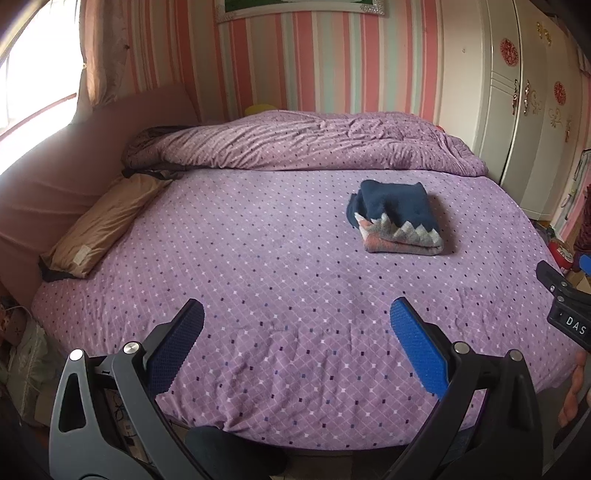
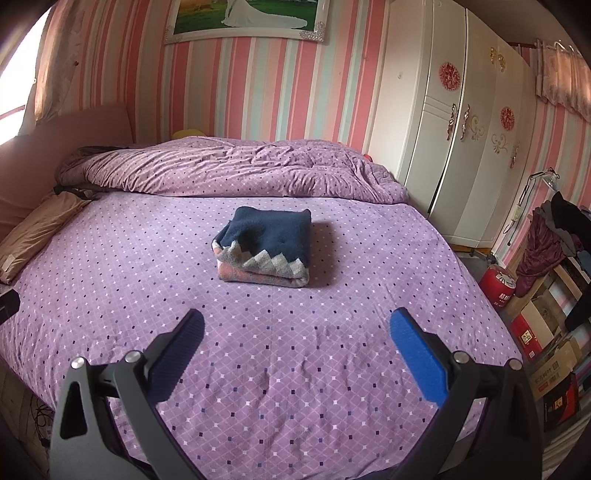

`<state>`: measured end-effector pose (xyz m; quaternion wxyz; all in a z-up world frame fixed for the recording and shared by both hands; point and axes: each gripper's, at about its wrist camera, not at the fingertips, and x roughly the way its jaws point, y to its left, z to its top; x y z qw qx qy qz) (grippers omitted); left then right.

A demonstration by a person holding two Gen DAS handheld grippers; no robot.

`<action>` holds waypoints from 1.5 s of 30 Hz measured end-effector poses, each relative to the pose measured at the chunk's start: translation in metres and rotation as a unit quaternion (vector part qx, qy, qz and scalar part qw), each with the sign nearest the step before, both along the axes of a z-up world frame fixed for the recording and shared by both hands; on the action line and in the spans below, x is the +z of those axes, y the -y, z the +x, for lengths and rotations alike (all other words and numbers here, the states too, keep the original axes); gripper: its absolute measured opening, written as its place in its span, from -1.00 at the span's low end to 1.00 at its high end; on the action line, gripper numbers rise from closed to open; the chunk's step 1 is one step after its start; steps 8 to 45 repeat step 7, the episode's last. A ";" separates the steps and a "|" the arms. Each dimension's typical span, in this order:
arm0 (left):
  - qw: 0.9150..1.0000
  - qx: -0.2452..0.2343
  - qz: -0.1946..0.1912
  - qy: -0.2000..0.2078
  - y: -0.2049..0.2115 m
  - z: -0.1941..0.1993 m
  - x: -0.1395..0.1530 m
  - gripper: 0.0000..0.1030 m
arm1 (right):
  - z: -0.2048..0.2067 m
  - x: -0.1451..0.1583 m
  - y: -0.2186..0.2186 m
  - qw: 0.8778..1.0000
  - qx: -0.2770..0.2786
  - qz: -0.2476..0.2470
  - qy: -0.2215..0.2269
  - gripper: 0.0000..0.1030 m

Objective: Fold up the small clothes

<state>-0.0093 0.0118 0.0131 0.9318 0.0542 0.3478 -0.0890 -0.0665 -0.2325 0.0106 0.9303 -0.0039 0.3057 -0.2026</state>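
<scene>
Hovering over the near edge of the bed (image 2: 280, 369), with both tongs spread wide and nothing between the blue pads. Left tongs (image 1: 297, 321) held above the purple dotted sheet, folded garment (image 1: 397, 218) lying ahead and to the right of them, well apart from the fingertips. Right tongs (image 2: 297, 323) likewise spread wide and empty, same folded garment (image 2: 264, 247) lying straight ahead and slightly left of their midline, resting flat on the sheet, clear of both fingers. Navy on top, with a grey zigzag band and a pink-orange layer showing along the edge nearest the tongs; folded into a compact rectangle. Seen from the left wrist view, part of the right tongs' black body at the far right edge, lettering "DAS" on it, with fingers (image 1: 574, 387) of the person's hand just below.

Beyond the garment, rumpled purple duvet (image 2: 236, 170) bunched along the far side of the bed. Far left of the tongs, tan pillow (image 1: 103, 225) lying against the pink headboard (image 1: 55, 177). Further back, pink-and-white striped wall (image 2: 258, 92) with a framed picture (image 2: 247, 18) at the top. To the right of the tongs, white wardrobe (image 2: 450, 122) with red round decals, and lower down a red canister (image 2: 498, 284) on the floor beside stacked boxes (image 2: 546, 332) and heaped clothes (image 2: 546, 240).
</scene>
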 end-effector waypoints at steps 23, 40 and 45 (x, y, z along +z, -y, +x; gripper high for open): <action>1.000 0.010 -0.004 -0.006 -0.004 0.001 -0.001 0.94 | -0.001 -0.001 0.001 1.000 -0.001 0.000 -0.002 0.96; 1.000 0.010 -0.004 -0.006 -0.004 0.001 -0.001 0.94 | -0.001 -0.001 0.001 1.000 -0.001 0.000 -0.002 0.96; 1.000 0.010 -0.004 -0.006 -0.004 0.001 -0.001 0.94 | -0.001 -0.001 0.001 1.000 -0.001 0.000 -0.002 0.96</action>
